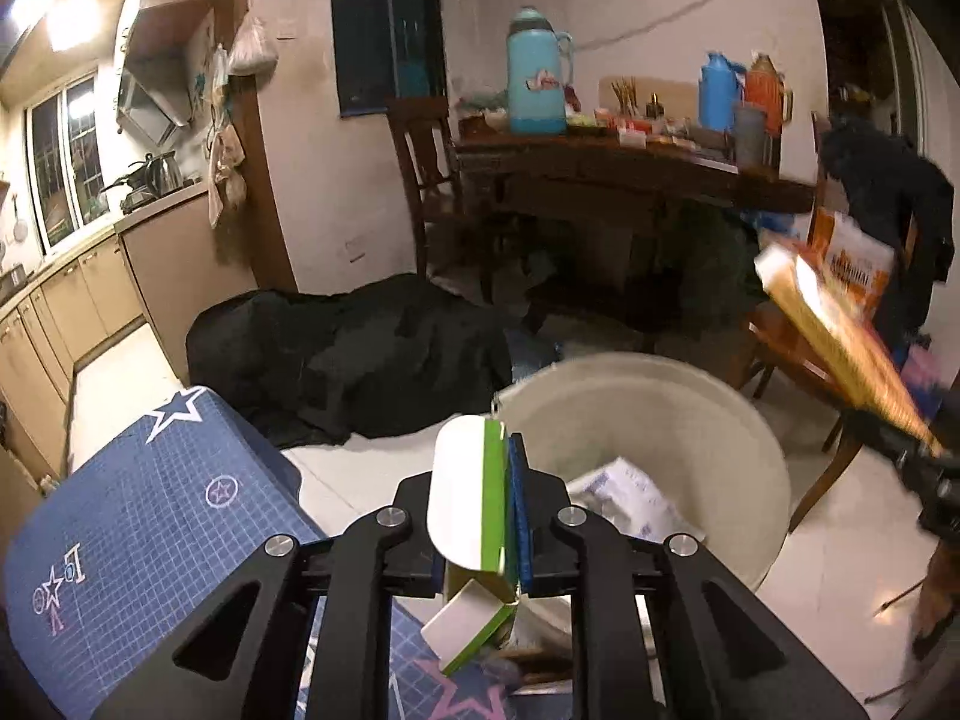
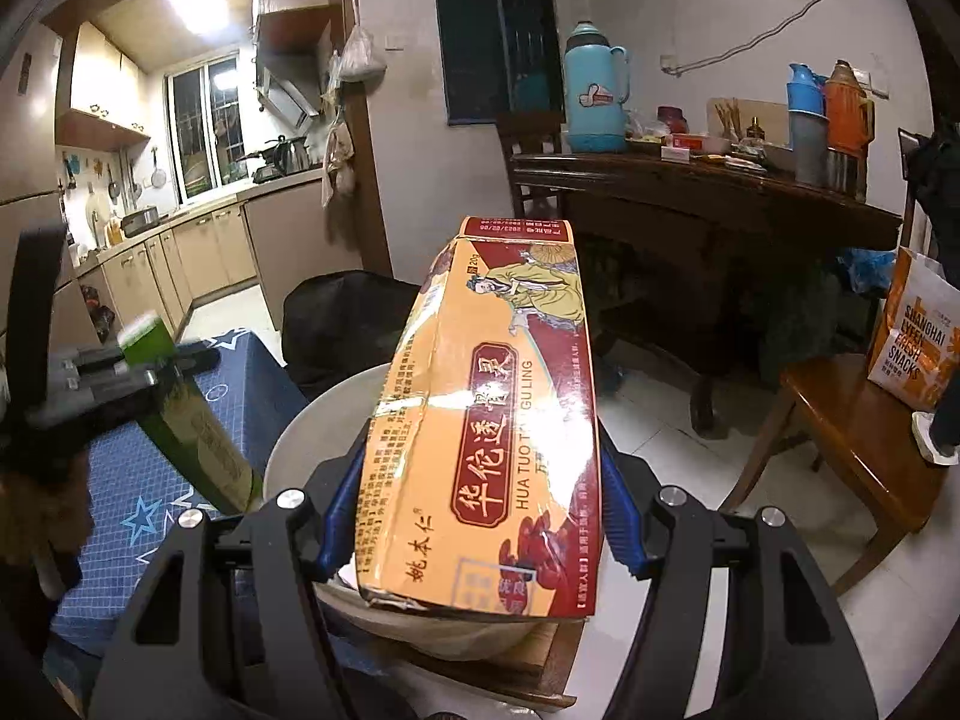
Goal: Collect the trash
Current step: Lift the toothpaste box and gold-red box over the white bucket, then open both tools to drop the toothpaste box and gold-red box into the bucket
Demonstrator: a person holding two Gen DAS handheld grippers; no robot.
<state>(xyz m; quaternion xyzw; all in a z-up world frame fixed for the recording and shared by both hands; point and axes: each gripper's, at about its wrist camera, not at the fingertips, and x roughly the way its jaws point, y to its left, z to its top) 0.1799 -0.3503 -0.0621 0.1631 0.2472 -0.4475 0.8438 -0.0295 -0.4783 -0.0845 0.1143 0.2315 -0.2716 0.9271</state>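
My left gripper [image 1: 480, 516] is shut on a green and white carton [image 1: 465, 498], held over the near rim of a pale round bin [image 1: 738, 420]. Crumpled paper [image 1: 624, 498] lies inside the bin. My right gripper [image 2: 474, 510] is shut on a long orange and red box [image 2: 498, 408], held above the same bin [image 2: 318, 420]. The orange box also shows at the right of the left wrist view [image 1: 840, 336]. The left gripper with its green carton [image 2: 192, 420] shows at the left of the right wrist view.
A blue star-patterned table [image 1: 150, 498] is at lower left. A black bag [image 1: 348, 360] lies on the floor behind the bin. A dark wooden table [image 1: 630, 168] carries flasks. A wooden chair [image 2: 852, 420] with a snack bag [image 2: 912, 342] stands at right.
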